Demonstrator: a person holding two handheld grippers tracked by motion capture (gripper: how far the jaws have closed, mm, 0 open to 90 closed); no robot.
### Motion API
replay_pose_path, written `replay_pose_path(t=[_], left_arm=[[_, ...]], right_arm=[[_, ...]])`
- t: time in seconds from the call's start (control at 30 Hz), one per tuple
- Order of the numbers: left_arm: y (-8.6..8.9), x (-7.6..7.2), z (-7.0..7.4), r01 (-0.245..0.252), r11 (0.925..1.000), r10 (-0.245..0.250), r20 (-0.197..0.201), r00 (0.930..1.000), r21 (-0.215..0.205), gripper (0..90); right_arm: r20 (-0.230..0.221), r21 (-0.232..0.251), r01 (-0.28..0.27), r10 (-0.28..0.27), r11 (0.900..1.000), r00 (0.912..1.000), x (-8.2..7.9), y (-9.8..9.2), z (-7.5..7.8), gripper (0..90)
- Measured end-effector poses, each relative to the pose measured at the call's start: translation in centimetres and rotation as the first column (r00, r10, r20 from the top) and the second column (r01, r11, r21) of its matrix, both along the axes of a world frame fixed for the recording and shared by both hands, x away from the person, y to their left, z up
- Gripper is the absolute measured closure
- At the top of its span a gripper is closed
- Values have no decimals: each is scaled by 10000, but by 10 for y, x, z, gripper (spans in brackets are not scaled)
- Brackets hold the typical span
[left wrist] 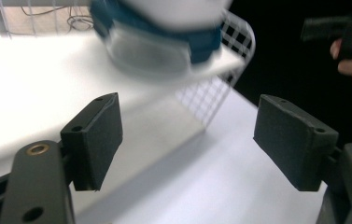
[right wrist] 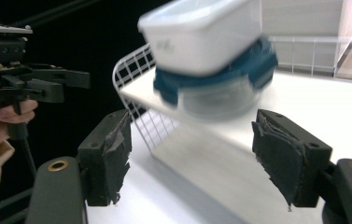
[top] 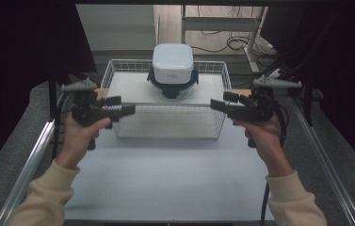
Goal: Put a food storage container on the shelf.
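High view: one white wire basket (top: 118,70) stands on the table (top: 165,174), with one white board (top: 128,89) across its top. On the board, at the basket's far middle, sit two stacked containers: one clear container with a blue lid (top: 171,86) below, one white container (top: 173,61) on top of it. Two grippers are counted: left gripper (top: 127,105) just off the basket's left front corner, right gripper (top: 218,101) just off its right front corner, each held in one hand. Both are released, jaws spread, nothing between them. Left gripper view: left gripper (left wrist: 187,135) has two pads apart and empty; basket corner (left wrist: 239,37) and blurred stack (left wrist: 164,42) lie beyond. Right gripper view: right gripper (right wrist: 190,156) has two worn pads apart and empty, with the two containers (right wrist: 211,60) on the board beyond, above the basket.
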State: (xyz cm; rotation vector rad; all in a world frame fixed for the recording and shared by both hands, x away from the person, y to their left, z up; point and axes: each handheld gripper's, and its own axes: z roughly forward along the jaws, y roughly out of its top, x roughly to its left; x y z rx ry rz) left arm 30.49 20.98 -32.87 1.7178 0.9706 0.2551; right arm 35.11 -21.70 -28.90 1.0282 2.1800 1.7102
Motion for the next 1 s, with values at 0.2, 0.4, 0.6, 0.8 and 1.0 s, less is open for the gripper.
replay_pose_path(t=[0.2, 0.4, 0.6, 0.8, 1.0], left_arm=[[1, -36, -45, 31, 9995, -24, -217, 9998, 313, 215], [6, -52, -89, -293, 9976, 348, -898, 9954, 623, 208], [7, -55, -112, -349, 9956, 475, -1484, 9878, 866, 208], [4, -52, -120, -357, 9946, 514, -1642, 9851, 975, 212], [4, -49, -126, -405, 9943, 577, -1784, 9823, 989, 202]], right_arm=[[133, -464, -101, 107, 9989, 9999, -38, -12, -44, 256], [-225, -1084, 138, -164, 9940, 9996, -57, -20, -88, 240], [-944, -1611, 249, -405, 9866, 9947, -62, -23, -125, 236], [-913, -2278, 228, -446, 9734, 9948, -61, -19, -133, 233], [-793, -2184, 215, -397, 9756, 9961, -62, -23, -131, 232]])
